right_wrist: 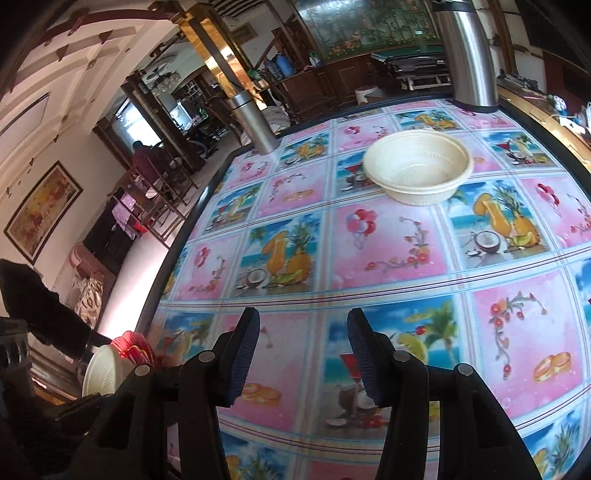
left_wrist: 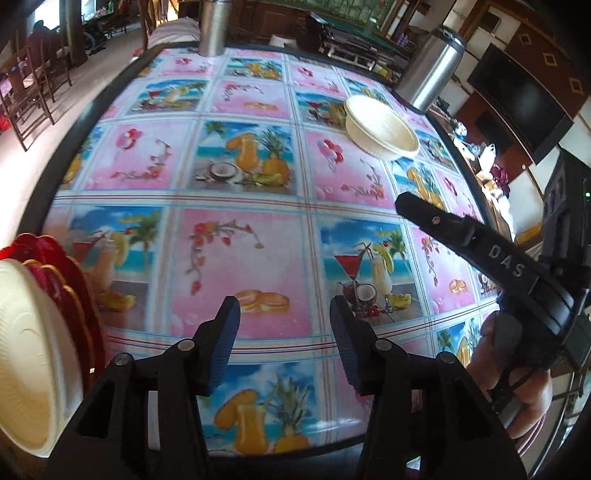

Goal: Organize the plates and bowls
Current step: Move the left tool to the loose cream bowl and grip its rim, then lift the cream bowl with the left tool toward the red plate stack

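Note:
A cream bowl point(left_wrist: 380, 127) stands upright, alone, toward the far right of the table; the right wrist view has the same bowl point(right_wrist: 417, 170) straight ahead. A cream plate point(left_wrist: 29, 354) lies on top of a stack of red scalloped plates point(left_wrist: 62, 273) at the near left edge. That plate stack point(right_wrist: 105, 369) is low on the left in the right wrist view. My left gripper point(left_wrist: 284, 339) hovers over the cloth, open, with nothing between its blue pads. My right gripper point(right_wrist: 304, 350) is open and empty too. One of its fingers point(left_wrist: 443, 225) reaches in from the right, well short of the bowl.
The table point(left_wrist: 110, 85) has a dark rim and a glossy cloth printed with tropical drinks. Two steel tumblers stand at the far edge, one point(left_wrist: 216, 26) to the left and one point(left_wrist: 432, 70) just behind the bowl. Wooden chairs point(left_wrist: 29, 92) stand beyond the left edge.

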### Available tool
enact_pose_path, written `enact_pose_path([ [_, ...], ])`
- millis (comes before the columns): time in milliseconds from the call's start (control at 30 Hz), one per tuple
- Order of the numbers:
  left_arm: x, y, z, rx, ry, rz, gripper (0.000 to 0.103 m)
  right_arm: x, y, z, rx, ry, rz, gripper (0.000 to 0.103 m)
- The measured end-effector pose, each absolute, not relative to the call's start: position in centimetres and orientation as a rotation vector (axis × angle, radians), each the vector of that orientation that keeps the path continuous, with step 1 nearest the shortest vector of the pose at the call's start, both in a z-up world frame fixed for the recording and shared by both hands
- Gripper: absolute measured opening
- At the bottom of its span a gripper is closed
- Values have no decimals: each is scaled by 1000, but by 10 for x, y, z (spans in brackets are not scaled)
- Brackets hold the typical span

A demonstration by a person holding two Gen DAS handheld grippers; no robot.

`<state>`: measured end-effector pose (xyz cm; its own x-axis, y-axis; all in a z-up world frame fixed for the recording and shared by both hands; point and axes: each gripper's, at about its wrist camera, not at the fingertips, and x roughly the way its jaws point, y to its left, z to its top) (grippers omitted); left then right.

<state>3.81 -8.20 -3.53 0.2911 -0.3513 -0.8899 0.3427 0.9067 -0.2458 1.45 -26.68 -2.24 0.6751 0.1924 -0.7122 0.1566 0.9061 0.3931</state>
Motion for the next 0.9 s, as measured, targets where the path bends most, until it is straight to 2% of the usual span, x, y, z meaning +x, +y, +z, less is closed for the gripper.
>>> enact_pose_path([
  [167,68,-122,-52,-33,1281,-503,50,13,-334,-35,529,850,-76,52],
  [400,140,-160,-17,-91,1207,-482,51,32,-416,-19,626,806,-174,54],
  [467,161,-172,-11,-94,1187,-470,57,46,-434,-12,654,795,-190,54],
  [500,172,-178,-10,-100,1185,-464,57,54,-443,-10,665,795,-199,54],
  [900,243,-224,-50,-236,1268,-497,57,141,-496,-34,812,866,-210,53],
])
